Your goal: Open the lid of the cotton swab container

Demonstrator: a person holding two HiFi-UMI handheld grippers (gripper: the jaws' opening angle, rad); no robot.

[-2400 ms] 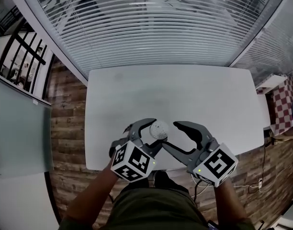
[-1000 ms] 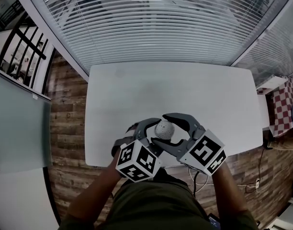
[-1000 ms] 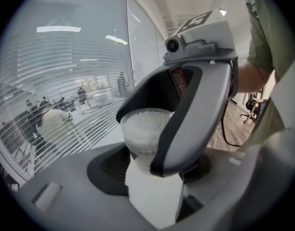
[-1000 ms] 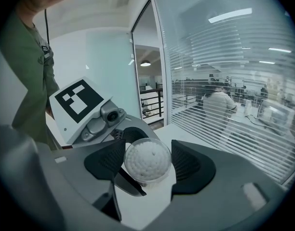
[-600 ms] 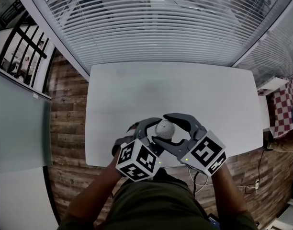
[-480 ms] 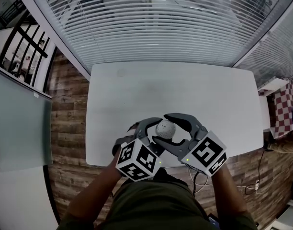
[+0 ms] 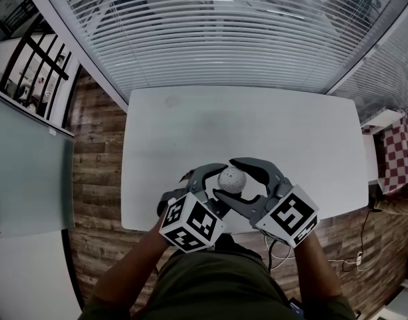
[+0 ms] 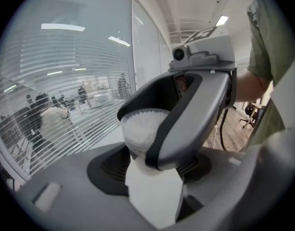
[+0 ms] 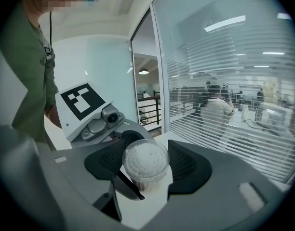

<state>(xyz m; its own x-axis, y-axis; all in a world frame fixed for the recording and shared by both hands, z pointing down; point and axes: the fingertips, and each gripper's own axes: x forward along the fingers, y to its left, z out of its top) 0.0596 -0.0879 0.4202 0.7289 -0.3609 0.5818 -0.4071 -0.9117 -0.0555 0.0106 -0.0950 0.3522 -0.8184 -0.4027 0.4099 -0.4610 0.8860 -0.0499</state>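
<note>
Bracing for lid removal | container is clamped round its body by left gripper, jaws wide, apparently to steady it | lid is closed on by right gripper, likely for pulling | container is held at table near edge | long axis upright, lid end up
</note>
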